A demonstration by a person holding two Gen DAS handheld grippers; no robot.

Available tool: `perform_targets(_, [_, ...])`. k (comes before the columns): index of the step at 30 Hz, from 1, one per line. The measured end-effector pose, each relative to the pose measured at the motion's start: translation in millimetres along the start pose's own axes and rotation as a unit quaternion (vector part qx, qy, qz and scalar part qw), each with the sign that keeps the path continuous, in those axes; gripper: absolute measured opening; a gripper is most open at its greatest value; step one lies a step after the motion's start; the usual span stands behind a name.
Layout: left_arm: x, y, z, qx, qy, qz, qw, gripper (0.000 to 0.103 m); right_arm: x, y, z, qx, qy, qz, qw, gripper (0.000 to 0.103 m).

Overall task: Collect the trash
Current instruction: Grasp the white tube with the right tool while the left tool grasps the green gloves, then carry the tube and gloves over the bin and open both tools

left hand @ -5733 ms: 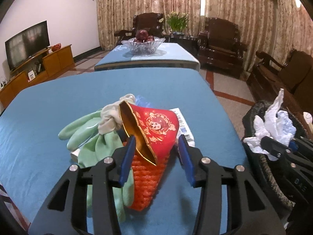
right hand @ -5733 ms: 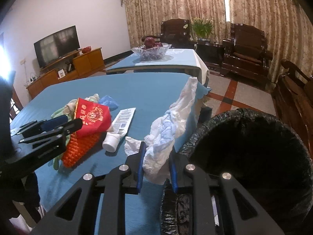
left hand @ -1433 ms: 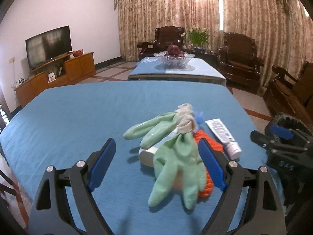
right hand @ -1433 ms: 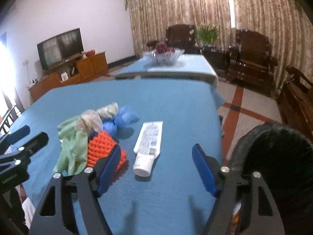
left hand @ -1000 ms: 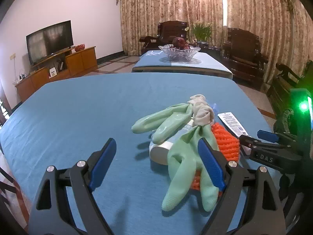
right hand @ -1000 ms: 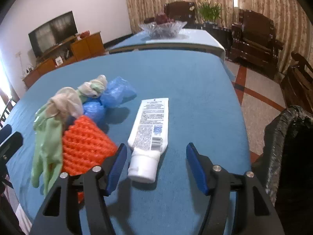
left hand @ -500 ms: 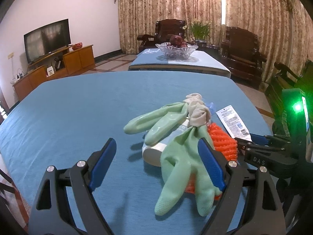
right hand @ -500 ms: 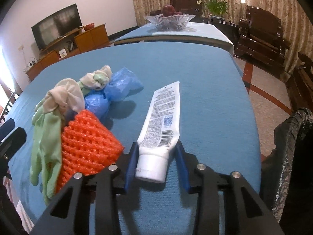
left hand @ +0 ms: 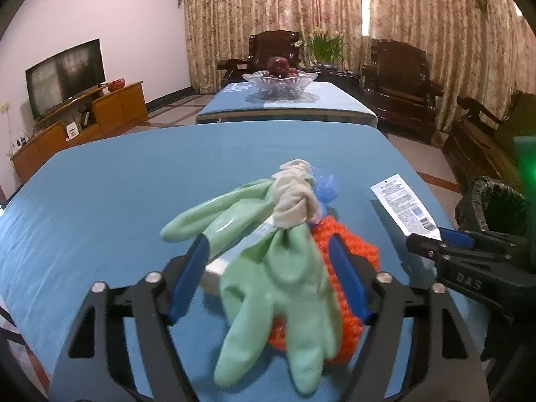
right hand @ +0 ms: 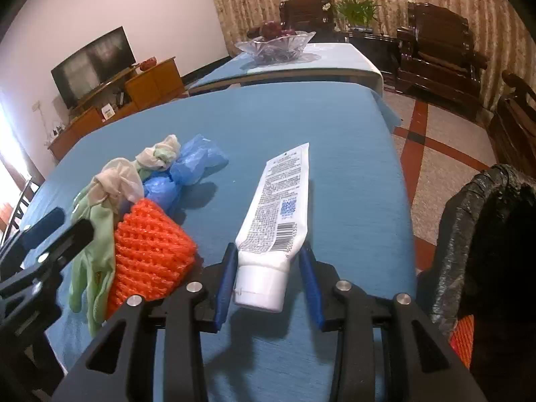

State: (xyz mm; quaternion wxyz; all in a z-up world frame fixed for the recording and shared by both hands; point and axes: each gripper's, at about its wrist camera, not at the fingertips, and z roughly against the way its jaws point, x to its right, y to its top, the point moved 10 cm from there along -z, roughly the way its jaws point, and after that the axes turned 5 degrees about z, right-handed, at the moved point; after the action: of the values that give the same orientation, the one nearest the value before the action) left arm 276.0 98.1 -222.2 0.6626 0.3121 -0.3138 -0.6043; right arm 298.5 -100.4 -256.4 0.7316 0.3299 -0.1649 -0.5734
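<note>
Our right gripper [right hand: 268, 279] has just clamped the white squeeze tube [right hand: 279, 214], lower centre, seemingly lifted, ready for binning, while our left gripper [left hand: 268, 278] narrows, fingers apart, around the pale-green rubber glove [left hand: 284, 288].

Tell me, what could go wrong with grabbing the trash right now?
The right gripper pinches only the white tube near its cap, so the long tube might swing or slip on the way to the black bin. The left gripper straddles the green glove, which lies over the orange net; it might drag that along too.
</note>
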Motion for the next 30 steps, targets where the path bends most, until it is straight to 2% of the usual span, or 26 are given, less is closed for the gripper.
perform_targets(5, [10.0, 4.0, -18.8, -0.009, -0.002, -0.010, 0.9999, 0.055, 7.2, 4.2, 1.8, 0.005, 0.003, -0.005, 1.000, 0.037])
perform_targets(11, [20.6, 6.9, -27.8, -0.012, 0.002, -0.018, 0.9998, 0.051, 8.3, 3.5, 1.6, 0.005, 0.004, -0.006, 1.000, 0.037])
perform_targets(16, [23.8, 5.4, -31.8, -0.019, 0.001, -0.020, 0.9996, 0.029, 9.3, 3.8, 5.4, 0.010, 0.007, -0.007, 1.000, 0.037])
perform_targets(21, [23.9, 9.3, -17.5, -0.006, -0.001, -0.015, 0.9999, 0.028, 11.9, 5.4, 13.0, 0.017, 0.009, -0.010, 1.000, 0.037])
perform_targets(30, [12.9, 31.3, 34.5, 0.036, -0.016, 0.008, 0.9992, 0.027, 5.2, 19.9, 41.9, 0.048, 0.023, -0.004, 0.999, 0.037])
